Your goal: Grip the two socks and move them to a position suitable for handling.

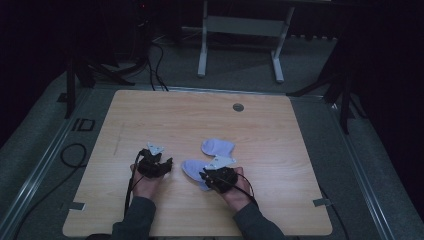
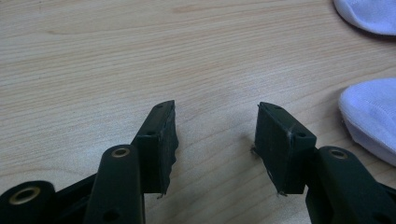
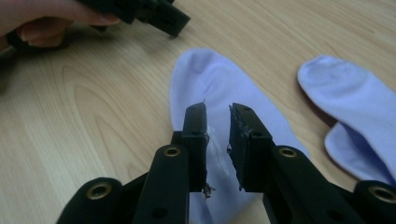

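Two pale lilac socks lie on the wooden table (image 1: 165, 115). The nearer sock (image 1: 191, 169) (image 3: 210, 79) lies flat right under my right gripper (image 1: 203, 176) (image 3: 218, 109). That gripper's jaws stand a narrow gap apart above the fabric and pinch nothing. The second sock (image 1: 218, 146) (image 3: 355, 98) lies a little farther back and to the right, partly folded on itself. My left gripper (image 1: 169, 162) (image 2: 217, 109) hovers open over bare wood, left of the socks; both socks (image 2: 373, 116) show at the right edge of its view.
A round cable grommet (image 1: 238, 107) sits near the table's far edge. Behind the table stands a white metal frame (image 1: 240, 30), with cables (image 1: 75, 155) on the dark floor to the left. Bare wood surrounds the socks on all sides.
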Action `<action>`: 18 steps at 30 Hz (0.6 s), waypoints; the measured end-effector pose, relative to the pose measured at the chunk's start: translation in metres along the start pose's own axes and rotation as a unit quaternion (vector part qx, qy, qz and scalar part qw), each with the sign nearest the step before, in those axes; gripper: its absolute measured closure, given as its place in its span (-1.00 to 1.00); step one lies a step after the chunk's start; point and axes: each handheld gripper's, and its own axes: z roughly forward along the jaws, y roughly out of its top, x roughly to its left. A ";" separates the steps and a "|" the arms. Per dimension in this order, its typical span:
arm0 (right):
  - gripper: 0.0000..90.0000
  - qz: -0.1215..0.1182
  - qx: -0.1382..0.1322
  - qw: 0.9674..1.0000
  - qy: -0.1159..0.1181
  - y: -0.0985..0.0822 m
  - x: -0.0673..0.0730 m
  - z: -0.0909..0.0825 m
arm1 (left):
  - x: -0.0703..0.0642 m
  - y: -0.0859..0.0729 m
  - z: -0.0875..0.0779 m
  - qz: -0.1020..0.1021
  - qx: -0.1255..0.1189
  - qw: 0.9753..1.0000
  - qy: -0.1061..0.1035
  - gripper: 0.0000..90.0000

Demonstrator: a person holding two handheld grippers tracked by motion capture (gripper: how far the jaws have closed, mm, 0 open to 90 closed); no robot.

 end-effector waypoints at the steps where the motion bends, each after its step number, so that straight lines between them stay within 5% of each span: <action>1: 0.67 -0.002 0.000 1.000 0.001 0.002 0.000 0.002 | 0.000 0.000 0.000 0.000 0.000 1.000 0.000 0.07; 18: 0.43 0.000 -0.002 1.000 0.025 0.023 0.002 0.032 | 0.002 0.000 0.000 -0.002 -0.003 1.000 -0.001 0.06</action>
